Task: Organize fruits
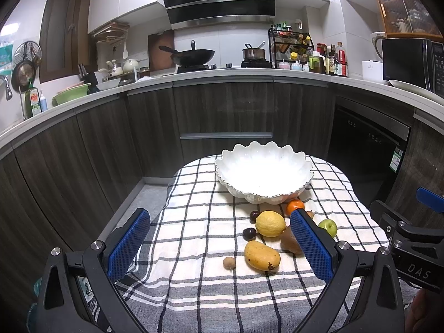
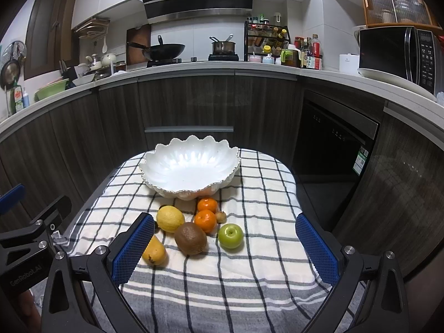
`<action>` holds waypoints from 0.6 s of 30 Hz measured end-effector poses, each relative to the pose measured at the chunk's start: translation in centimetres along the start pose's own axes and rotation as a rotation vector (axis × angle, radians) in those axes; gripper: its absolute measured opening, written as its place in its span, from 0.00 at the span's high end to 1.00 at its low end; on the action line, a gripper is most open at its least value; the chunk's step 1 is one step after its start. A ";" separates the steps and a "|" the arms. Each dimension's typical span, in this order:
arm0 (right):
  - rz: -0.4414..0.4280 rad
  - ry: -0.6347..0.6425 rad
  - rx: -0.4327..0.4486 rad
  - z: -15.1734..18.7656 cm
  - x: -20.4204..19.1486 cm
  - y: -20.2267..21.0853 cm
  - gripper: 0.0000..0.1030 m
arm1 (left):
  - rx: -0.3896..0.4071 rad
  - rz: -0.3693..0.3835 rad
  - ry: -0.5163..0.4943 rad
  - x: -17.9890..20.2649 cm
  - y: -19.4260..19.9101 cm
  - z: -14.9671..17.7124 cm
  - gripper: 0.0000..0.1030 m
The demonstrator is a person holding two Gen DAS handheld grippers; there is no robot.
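Observation:
An empty white scalloped bowl (image 1: 263, 176) (image 2: 191, 170) stands at the far end of a checked cloth. In front of it lie a lemon (image 1: 270, 223) (image 2: 170, 218), a mango (image 1: 262, 255) (image 2: 154, 251), a kiwi (image 2: 191, 238) (image 1: 288, 241), two tangerines (image 2: 205, 220) (image 2: 207, 204), a green apple (image 2: 230, 235) (image 1: 327, 227), two dark cherries (image 1: 249, 234) (image 1: 254, 216) and a small brown fruit (image 1: 229, 262). My left gripper (image 1: 219, 245) hangs open, short of the fruit. My right gripper (image 2: 224, 249) is open too, nothing between its fingers.
The checked cloth (image 2: 222, 285) covers a small table (image 1: 130, 216) in a kitchen. Dark cabinets (image 1: 222, 111) and a dishwasher (image 2: 333, 149) stand beyond it. The counter holds a wok (image 1: 194, 55), a pot (image 1: 254, 53), bottles and a microwave (image 2: 399, 55).

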State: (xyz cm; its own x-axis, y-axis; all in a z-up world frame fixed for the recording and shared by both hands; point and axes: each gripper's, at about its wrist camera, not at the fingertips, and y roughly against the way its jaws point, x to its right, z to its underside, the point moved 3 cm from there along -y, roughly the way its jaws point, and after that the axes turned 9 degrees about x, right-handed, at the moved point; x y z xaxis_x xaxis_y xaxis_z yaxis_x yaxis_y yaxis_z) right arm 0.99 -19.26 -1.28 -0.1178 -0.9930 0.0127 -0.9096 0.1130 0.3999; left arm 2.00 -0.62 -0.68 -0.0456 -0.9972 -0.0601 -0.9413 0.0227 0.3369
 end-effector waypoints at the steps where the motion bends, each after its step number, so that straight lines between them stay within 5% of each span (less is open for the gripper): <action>1: 0.000 0.001 -0.001 0.0 0.0 0.0 0.00 | -0.001 0.000 -0.001 0.1 0.0 0.0 0.00; 18: 0.001 0.000 -0.002 0.1 0.3 -0.1 0.00 | -0.003 0.005 -0.001 0.2 -0.3 0.1 0.00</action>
State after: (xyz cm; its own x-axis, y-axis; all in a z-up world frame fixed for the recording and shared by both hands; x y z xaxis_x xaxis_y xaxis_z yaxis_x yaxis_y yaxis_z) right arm 0.99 -19.57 -1.46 -0.1189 -0.9928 0.0129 -0.9085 0.1141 0.4021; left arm 2.22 -0.77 -0.89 -0.0502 -0.9970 -0.0595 -0.9399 0.0270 0.3404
